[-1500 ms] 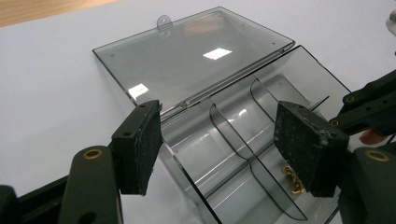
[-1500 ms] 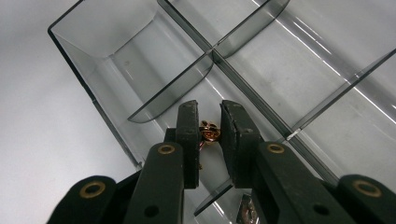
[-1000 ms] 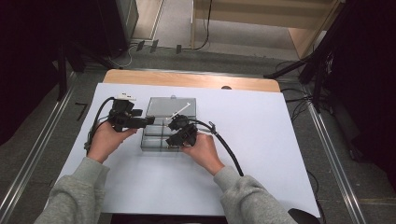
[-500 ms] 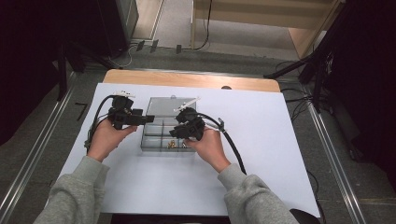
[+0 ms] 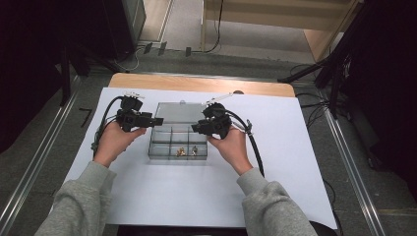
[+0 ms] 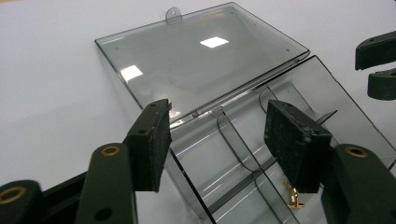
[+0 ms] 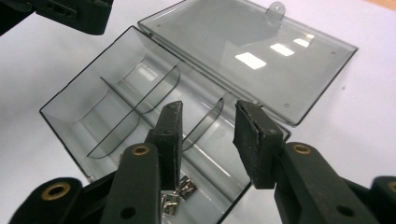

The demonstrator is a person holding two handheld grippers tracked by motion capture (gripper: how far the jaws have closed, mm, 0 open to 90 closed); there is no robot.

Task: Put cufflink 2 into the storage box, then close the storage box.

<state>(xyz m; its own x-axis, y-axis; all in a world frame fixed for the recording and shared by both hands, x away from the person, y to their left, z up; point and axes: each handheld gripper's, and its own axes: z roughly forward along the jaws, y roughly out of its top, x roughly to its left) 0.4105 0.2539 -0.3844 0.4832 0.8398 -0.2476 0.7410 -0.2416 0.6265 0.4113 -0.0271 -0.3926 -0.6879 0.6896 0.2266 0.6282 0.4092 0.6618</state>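
A smoky clear compartment box (image 5: 169,136) lies mid-table, its lid (image 5: 181,112) folded flat on the far side. Small gold parts (image 5: 181,151) and silver parts (image 5: 194,150) sit in its near compartments. My left gripper (image 5: 156,121) hovers at the box's left end. Its jaws have just been closing and stand open (image 6: 217,140) over the hinge corner, the pads (image 6: 152,140) pressing on nothing. A gold part (image 6: 294,198) shows below them. My right gripper (image 5: 196,129) is at the box's right end. Its jaws have just been opening, with nothing between them (image 7: 208,140), above the silver parts (image 7: 180,193).
A white sheet (image 5: 285,152) covers the table, with a wooden strip (image 5: 196,84) along the far edge. Black cables (image 5: 255,152) trail from both grippers across the sheet. Dark stands and floor cables surround the table.
The right hand moved from over the box's middle to its right end and rose a little, jaws spreading. The left gripper stayed at the left end, jaws narrowing.
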